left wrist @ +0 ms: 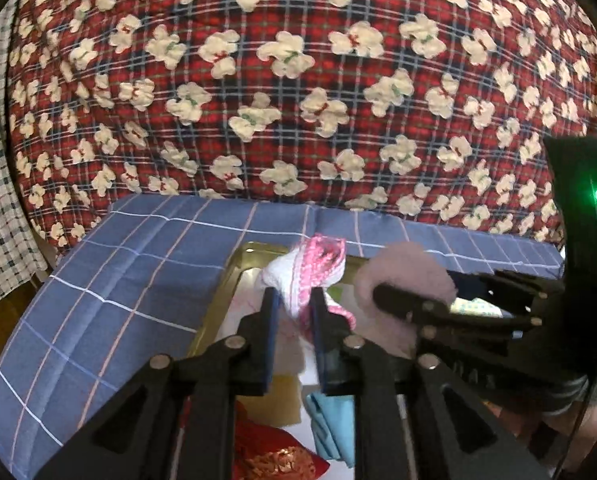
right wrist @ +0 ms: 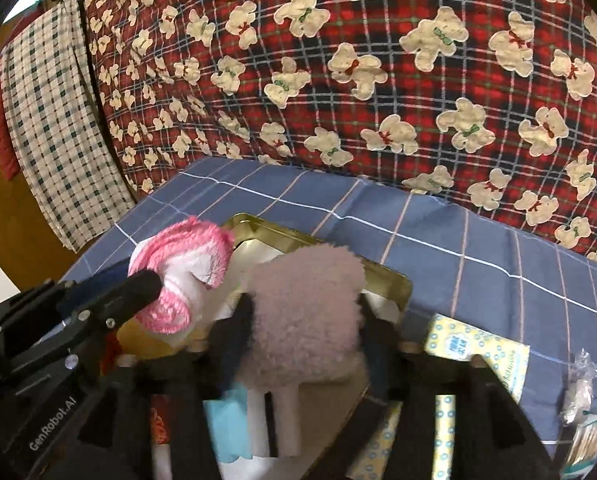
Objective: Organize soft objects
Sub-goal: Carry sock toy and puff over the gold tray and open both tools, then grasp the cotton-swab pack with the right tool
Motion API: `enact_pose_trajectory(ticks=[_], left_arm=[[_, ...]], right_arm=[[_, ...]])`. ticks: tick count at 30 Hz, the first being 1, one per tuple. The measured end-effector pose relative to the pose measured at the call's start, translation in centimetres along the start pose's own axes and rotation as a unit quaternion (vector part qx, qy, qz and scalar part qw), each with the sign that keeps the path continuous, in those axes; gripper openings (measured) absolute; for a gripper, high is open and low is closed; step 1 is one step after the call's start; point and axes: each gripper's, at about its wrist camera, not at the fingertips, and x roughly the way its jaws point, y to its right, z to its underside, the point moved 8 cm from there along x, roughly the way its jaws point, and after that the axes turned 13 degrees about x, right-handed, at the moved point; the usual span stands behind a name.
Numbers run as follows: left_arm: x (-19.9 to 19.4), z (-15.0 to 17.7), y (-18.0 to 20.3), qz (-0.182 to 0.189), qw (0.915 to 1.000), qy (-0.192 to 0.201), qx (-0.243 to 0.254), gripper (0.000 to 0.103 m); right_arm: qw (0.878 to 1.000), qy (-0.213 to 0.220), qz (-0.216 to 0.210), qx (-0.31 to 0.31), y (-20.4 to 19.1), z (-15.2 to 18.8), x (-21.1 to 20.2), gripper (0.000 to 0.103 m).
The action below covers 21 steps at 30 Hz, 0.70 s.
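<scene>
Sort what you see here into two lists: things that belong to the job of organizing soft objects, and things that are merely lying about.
Belonging to the job:
- pink-and-white cloth between the left tool's fingers
- fluffy lilac piece between the right tool's fingers
- gold tin beneath both

Lying about:
- yellow tissue pack
- clear wrapper
- red pouch
- bear-print quilt
- blue checked sheet

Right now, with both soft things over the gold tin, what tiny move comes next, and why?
Probably let go and lift both away. The pink-and-white sock sits between the left gripper's jaws and the fluffy pink sock between the right gripper's, both over the tin.
</scene>
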Motion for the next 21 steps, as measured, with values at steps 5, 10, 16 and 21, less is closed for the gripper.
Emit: enact_pose_trajectory(ticks=[5, 10, 16, 21], left_arm=[[-0.9, 0.2, -0.3, -0.005, 0.9999, 0.009, -0.008, 0.061], [-2.9, 0.1, -0.3, -0.03, 0.9987, 0.037, -0.015, 0.088], [-4.7, -0.3, 2.2, -0.04, 0.9973, 0.061, 0.005, 0.099], [-5.2, -0.4, 5.6, -0.017, 0.9975, 0.065, 0.021, 0.1]], right_arm=[[1.0, 0.01, -0.005, 0.009, 0.7, 0.2, -1.1, 0.074], [0.999, 0.03, -0.025, 0.037, 2.1, 0.3, -3.6, 0.078], [0.997, 0.061, -0.012, 0.047, 5.1, 1.3, -7.4, 0.079], [0.995, 0.074, 0.006, 0.061, 8.9, 2.9, -10.2, 0.079]])
